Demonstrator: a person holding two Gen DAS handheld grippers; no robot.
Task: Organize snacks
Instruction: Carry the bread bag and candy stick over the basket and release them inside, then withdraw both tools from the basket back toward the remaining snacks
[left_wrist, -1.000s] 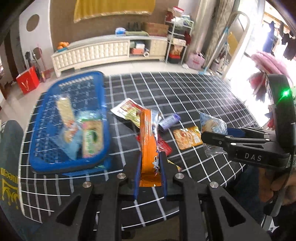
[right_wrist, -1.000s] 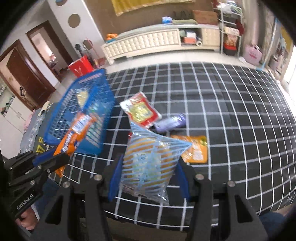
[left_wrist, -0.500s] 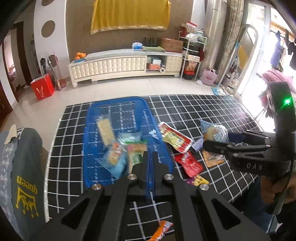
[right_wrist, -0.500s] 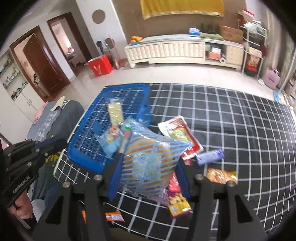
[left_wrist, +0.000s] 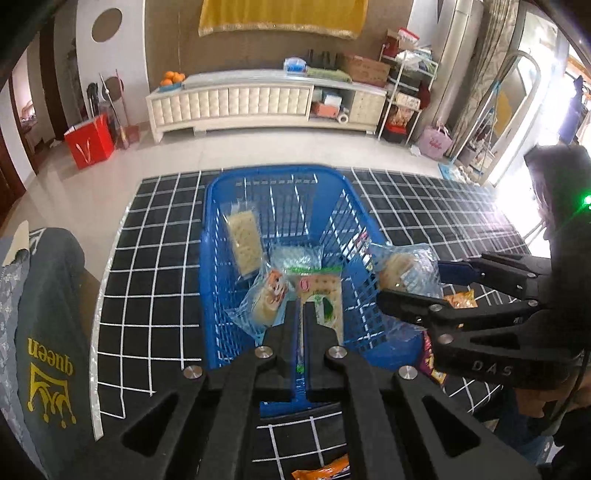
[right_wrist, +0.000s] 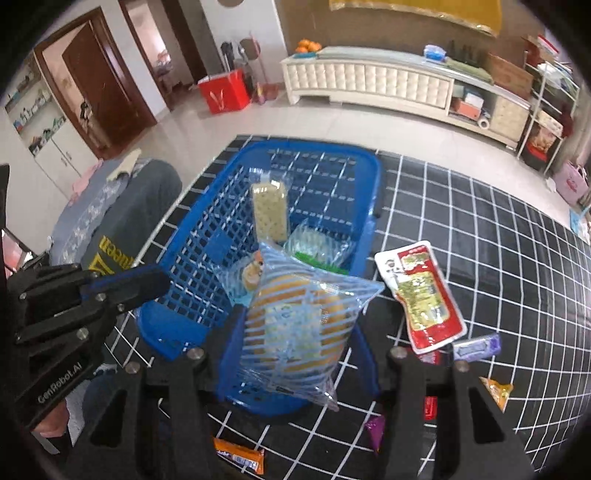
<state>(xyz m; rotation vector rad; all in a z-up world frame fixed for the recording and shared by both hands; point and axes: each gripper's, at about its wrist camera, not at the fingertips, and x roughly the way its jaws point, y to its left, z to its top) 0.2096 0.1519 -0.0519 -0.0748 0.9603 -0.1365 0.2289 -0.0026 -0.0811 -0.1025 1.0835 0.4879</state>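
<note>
Checkered table (left_wrist: 147, 280): orange bar (right_wrist: 240, 456) dropped, left fingers (left_wrist: 291, 325) now empty.

orange snack bar (right_wrist: 240, 456) half hidden by gripper, print unreadable

Snack packets (left_wrist: 295, 280) in basket (left_wrist: 210, 258); others on table (right_wrist: 480, 236) right of it.

A blue basket (right_wrist: 177, 325) sits on a black worktop (right_wrist: 480, 221) gridded in white; the bread bag (right_wrist: 299, 325) has pale-blue stripes over orange.
</note>
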